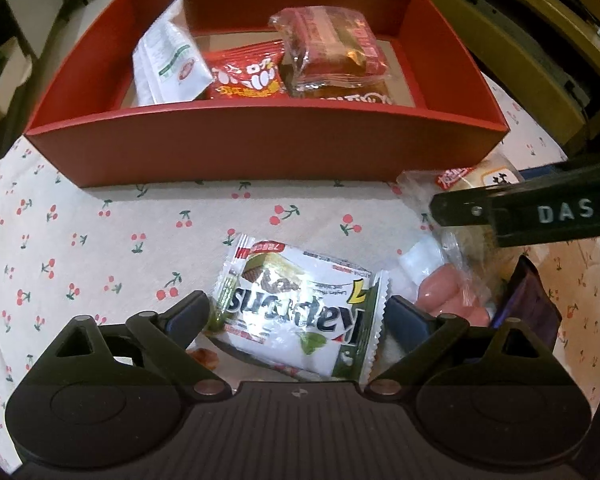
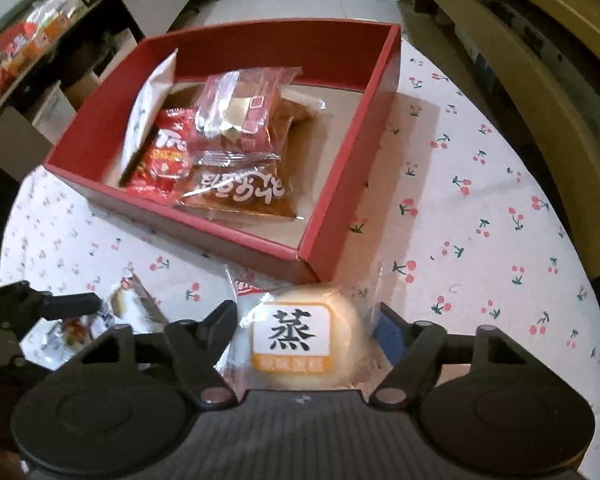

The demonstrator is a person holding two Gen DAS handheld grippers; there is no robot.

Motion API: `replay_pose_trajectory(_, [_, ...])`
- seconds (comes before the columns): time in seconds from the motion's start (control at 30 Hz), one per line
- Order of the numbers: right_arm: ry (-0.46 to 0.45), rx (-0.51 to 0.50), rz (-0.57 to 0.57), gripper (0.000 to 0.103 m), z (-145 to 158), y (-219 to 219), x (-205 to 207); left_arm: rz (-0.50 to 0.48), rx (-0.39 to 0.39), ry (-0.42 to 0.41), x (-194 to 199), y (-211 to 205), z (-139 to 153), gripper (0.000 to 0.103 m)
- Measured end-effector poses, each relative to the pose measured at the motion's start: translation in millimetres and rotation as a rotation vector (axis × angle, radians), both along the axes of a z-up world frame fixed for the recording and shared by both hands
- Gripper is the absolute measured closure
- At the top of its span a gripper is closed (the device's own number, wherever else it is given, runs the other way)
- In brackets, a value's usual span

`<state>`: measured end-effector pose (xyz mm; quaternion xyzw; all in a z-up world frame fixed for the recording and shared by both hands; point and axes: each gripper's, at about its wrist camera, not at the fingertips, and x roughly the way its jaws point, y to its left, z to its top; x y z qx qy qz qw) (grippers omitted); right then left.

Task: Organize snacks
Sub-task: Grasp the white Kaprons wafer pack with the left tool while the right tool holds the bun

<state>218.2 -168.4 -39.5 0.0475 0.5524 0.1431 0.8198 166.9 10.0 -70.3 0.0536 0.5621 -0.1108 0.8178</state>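
A white and green wafer packet (image 1: 292, 280) lies flat on the cherry-print cloth between the fingers of my left gripper (image 1: 298, 312). That gripper stands open, its pads at the packet's crimped ends. My right gripper (image 2: 306, 316) is shut on a round steamed cake (image 2: 292, 344) in a clear wrapper, just in front of the red box's near corner. One right finger (image 1: 520, 212) shows at the right of the left wrist view. The red box (image 1: 260, 148) (image 2: 352, 160) holds a white packet (image 1: 168, 60), a red packet (image 1: 244, 76), a clear-wrapped red cake (image 1: 328, 48) and a brown packet (image 2: 240, 196).
Pink sausages in a clear wrap (image 1: 444, 292) and a dark purple packet (image 1: 528, 304) lie right of the wafer. The right part of the box floor (image 2: 332, 120) is bare. A wooden chair (image 2: 540, 80) stands past the table's right edge. Shelves with snacks (image 2: 20, 48) are at far left.
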Motion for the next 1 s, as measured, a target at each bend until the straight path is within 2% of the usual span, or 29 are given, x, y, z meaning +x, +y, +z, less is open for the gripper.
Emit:
replay_pose_trajectory(0.37, [-0.066,0.041,-0.041,0.029,21.5,-13.2,-18.5,0.019,-0.010,-0.008,-3.7,9.1,6.5,0.014])
replay_pose_trajectory(0.5, [-0.078,0.056,-0.040,0.029,26.6,-12.2,-19.2,0.029,-0.010,-0.012,-2.1,12.3,8.0,0.016])
replay_pose_trajectory(0.73, [-0.096,0.068,-0.040,0.030,34.5,-12.5,-22.5,0.033,0.017,-0.025,-4.3,8.1,6.3,0.025])
replay_pose_trajectory(1.0, [-0.117,0.086,-0.051,0.030,41.6,-14.8,-26.2,0.045,-0.009,-0.052,-6.6,11.1,18.4,0.030])
